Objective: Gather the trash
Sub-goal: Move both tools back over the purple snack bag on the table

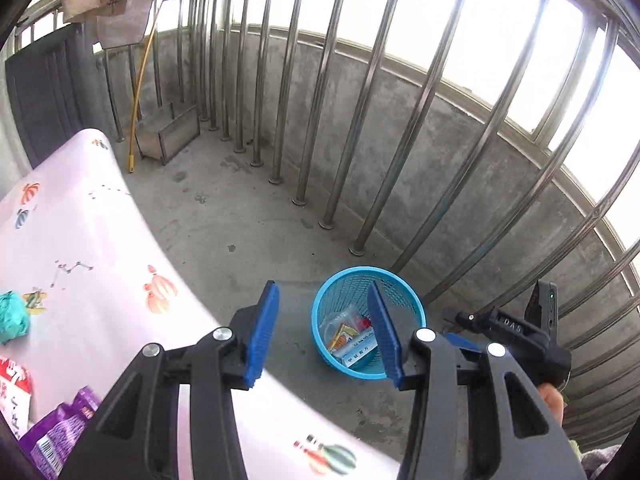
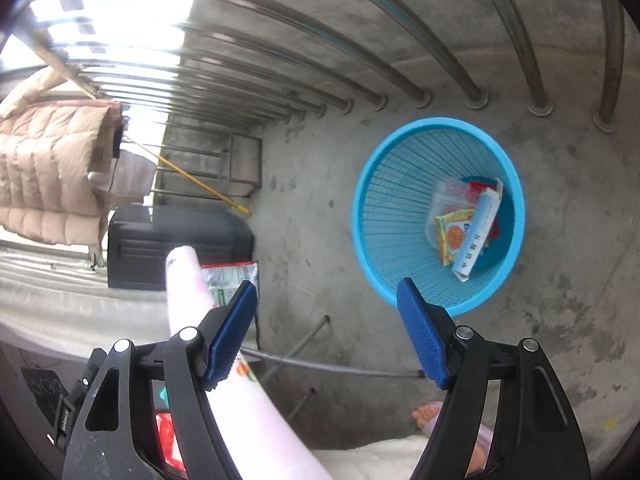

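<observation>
I hold both claws spread and empty, the left gripper (image 1: 322, 330) and right gripper (image 2: 326, 330) hanging above the blue basket (image 1: 320, 300), which sits just ahead to catch drops, while 1 purple wrapper (image 1: 60, 432) waits on the table (image 1: 100, 240) at my left.

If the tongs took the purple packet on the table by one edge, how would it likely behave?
The purple packet looks like thin, crinkled film, so it would probably flop and sag rather than hold its shape. It seems light for its size. Its glossy surface might slip between the pads. It lies flat on the table, so rolling looks unlikely.
</observation>
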`<state>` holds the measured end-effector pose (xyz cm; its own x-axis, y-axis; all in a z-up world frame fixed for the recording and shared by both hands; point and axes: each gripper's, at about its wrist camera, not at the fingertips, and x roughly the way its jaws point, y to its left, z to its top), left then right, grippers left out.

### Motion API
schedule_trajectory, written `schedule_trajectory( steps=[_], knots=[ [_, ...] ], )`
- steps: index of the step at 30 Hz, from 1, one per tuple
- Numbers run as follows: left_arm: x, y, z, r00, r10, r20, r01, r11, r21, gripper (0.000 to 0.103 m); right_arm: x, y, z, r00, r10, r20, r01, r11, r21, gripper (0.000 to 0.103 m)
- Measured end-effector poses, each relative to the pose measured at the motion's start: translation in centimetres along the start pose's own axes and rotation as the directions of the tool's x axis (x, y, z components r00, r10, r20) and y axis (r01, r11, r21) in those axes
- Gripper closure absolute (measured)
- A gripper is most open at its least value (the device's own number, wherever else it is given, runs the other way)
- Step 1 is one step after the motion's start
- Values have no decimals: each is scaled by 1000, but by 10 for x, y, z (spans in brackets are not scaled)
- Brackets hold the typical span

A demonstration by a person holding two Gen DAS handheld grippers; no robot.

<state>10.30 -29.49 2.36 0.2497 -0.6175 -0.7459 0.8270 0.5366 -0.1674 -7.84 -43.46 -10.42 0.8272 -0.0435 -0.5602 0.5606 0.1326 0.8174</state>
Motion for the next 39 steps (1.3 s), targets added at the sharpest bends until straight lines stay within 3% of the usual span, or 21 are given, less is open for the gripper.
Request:
schedule_trajectory(
  steps=[3,7,10,13,15,19,21,24,28,34,39],
  knots=[
    [-49,24,-24,998,28,56,-29,1000,1,56,0,34,-14,999,12,-37,-15,995,-99,39],
    [-107,68,-58,984,136,111,-127,988,-84,56,7,80,-41,993,47,-109,-72,970,-233,42],
    [-145,103,-88,965,215,148,-186,965,-187,56,16,110,-68,978,80,-191,-137,943,-305,45],
    [-175,136,-123,942,303,143,-254,924,-286,56,32,137,-106,955,65,-289,-178,905,-387,47],
    [-188,155,-149,930,350,116,-290,888,-357,56,44,150,-135,929,56,-366,-218,882,-418,48],
    [-208,178,-189,918,386,90,-307,837,-453,56,62,169,-190,850,35,-526,-291,863,-413,50],
    [-213,184,-201,914,394,91,-306,821,-482,56,64,175,-210,817,12,-577,-308,855,-418,50],
    [-219,193,-210,906,411,103,-306,803,-511,56,61,181,-235,786,-46,-617,-294,849,-439,50],
    [-217,202,-212,904,414,104,-299,787,-539,56,62,173,-257,743,-109,-660,-244,874,-420,50],
    [-209,207,-213,911,398,108,-288,801,-524,56,69,165,-267,752,-136,-645,-131,928,-349,50],
    [-198,205,-214,937,339,87,-248,820,-516,56,77,169,-273,777,-125,-617,-83,951,-298,42]
  ],
)
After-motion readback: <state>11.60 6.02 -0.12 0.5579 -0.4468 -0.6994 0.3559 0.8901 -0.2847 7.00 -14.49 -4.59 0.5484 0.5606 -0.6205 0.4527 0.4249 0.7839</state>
